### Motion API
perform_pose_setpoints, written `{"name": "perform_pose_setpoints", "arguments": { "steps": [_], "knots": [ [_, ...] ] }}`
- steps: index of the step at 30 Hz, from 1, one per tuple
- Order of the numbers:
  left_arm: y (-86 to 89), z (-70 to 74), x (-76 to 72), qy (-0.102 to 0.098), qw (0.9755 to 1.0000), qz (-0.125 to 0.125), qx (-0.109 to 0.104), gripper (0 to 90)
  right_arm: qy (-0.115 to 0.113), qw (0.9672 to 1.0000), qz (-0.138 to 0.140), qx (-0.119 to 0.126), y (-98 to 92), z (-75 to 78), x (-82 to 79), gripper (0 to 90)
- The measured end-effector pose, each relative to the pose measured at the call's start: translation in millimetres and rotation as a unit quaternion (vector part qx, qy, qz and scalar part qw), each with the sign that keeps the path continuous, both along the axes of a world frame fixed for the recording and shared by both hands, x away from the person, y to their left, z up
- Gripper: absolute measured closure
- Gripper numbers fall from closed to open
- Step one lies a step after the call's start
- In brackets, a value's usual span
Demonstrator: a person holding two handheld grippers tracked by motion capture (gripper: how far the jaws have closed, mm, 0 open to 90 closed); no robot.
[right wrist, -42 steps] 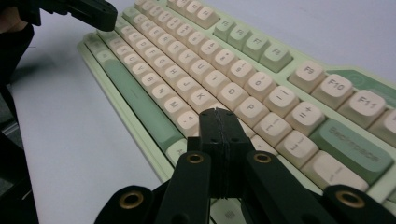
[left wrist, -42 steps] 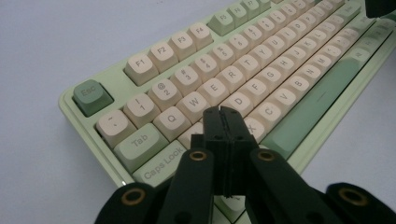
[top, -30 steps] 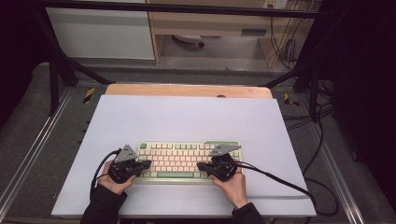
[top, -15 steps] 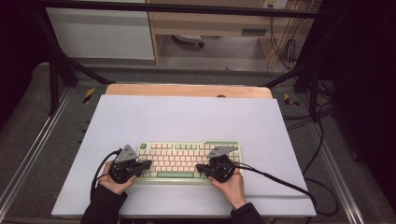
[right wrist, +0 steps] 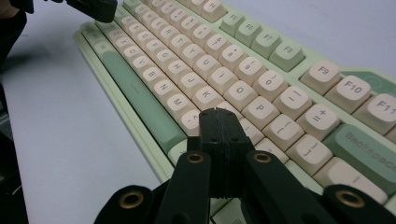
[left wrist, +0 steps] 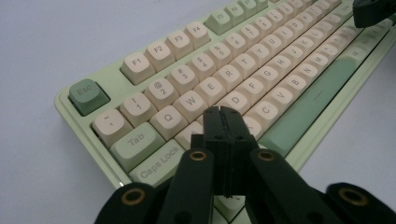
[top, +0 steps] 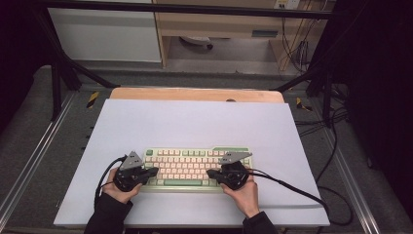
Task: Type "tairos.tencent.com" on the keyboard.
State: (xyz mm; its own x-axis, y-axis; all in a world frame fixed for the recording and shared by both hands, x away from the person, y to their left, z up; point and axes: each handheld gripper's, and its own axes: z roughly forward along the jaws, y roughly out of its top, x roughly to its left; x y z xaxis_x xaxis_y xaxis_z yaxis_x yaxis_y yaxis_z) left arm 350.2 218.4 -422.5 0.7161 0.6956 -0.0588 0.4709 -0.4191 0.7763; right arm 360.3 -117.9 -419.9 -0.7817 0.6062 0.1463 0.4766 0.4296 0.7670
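Note:
A pale green keyboard [top: 195,165] with cream keys lies near the front of the white table top. My left gripper [top: 155,171] hovers over its left end, jaws pressed together with nothing between them; in the left gripper view its tips [left wrist: 220,111] sit just above the keys [left wrist: 233,79] near the A and S keys. My right gripper [top: 210,172] is over the right half, also shut and empty; in the right gripper view its tips [right wrist: 216,112] hang above the keyboard [right wrist: 243,70] close to the L key. The green space bar [right wrist: 140,102] lies between the two.
The white sheet [top: 195,122] covers the table, with a wooden strip [top: 195,94] at its far edge. Black cables [top: 292,187] trail from the grippers off to the right. Metal frame rails [top: 29,161] run along both sides.

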Motion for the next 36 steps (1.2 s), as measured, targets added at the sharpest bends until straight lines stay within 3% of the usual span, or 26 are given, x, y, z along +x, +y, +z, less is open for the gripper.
{"name": "perform_pose_setpoints", "arguments": {
  "steps": [15,36],
  "knots": [
    [-10.1,3.0,0.6,-0.006,0.9999,-0.009,0.003,89.8,0.001,0.9999,-0.011,0.006,-13.9,3.7,1.2,90.0],
    [-32.3,7.7,7.7,-0.008,0.9997,-0.021,0.01,89.8,0.003,1.0,-0.007,0.004,-14.7,2.2,1.1,90.0]
  ]
}}
